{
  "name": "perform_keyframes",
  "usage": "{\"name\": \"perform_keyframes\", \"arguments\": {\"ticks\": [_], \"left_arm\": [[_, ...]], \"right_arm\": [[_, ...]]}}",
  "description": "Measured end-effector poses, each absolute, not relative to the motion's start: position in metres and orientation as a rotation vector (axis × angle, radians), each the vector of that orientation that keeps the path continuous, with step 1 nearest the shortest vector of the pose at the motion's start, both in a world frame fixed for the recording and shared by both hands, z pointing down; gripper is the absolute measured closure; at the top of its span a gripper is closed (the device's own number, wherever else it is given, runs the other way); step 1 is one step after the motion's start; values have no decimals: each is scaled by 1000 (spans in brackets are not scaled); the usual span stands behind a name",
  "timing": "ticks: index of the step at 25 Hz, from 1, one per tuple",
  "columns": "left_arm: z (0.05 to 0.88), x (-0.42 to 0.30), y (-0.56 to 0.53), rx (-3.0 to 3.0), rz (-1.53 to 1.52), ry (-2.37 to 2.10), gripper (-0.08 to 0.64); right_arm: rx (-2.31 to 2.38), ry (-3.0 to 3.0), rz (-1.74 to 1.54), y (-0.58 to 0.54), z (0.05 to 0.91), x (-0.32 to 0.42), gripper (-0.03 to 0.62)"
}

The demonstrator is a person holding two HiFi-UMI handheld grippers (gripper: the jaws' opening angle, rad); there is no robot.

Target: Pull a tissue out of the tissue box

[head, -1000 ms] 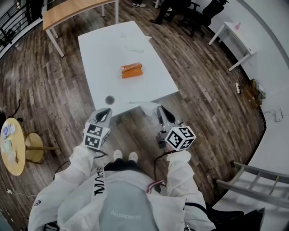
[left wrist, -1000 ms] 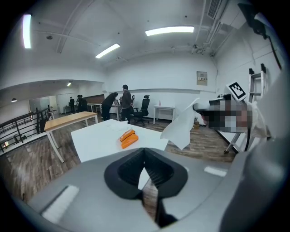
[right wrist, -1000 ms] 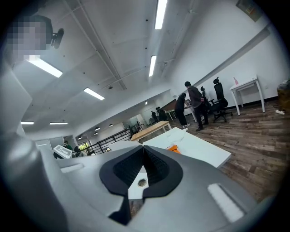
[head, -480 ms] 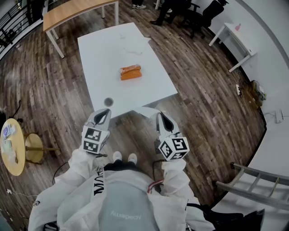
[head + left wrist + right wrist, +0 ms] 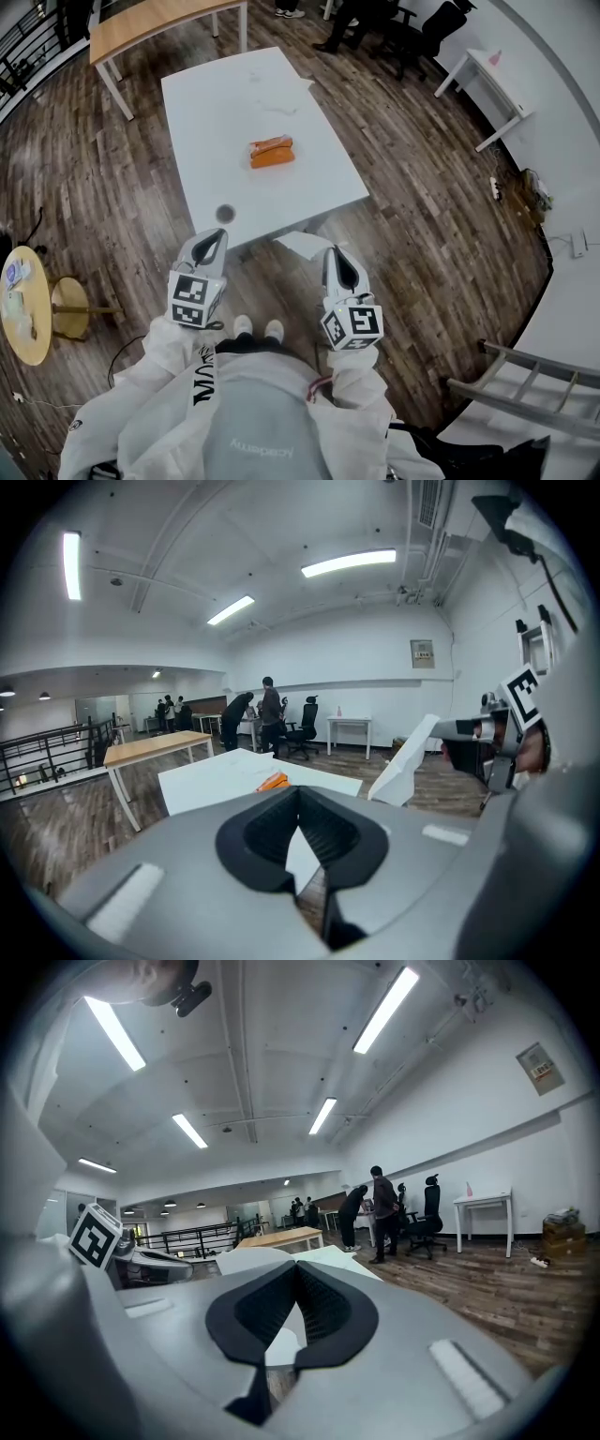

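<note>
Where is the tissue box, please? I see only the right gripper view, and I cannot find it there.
Observer: In the head view, the orange tissue box lies near the middle of the white table.
Operator: Thank you. Is a tissue out of it yet?
Observer: Yes. The left gripper view shows a white tissue held by one end in the shut right hand-held gripper.
</note>
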State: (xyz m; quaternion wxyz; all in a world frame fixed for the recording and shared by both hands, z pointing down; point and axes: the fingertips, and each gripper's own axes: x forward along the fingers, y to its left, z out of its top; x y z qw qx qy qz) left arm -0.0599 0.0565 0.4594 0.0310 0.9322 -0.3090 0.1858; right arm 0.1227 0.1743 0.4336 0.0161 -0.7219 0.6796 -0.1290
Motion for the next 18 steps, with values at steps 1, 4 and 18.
{"name": "perform_keyframes", "arguments": {"ticks": [1,4,18], "left_arm": [[459,-60,57,2871,570,-954,560],[461,-59,59,2870,575,-948,560],[461,-60,55,2872,565,-951,560]], "right_arm": [[-2248,2115,-399,175,434,122,591],[-2251,2111,-405,175,435,122,591],[-2256,2104,-412,173,436,124,591]]}}
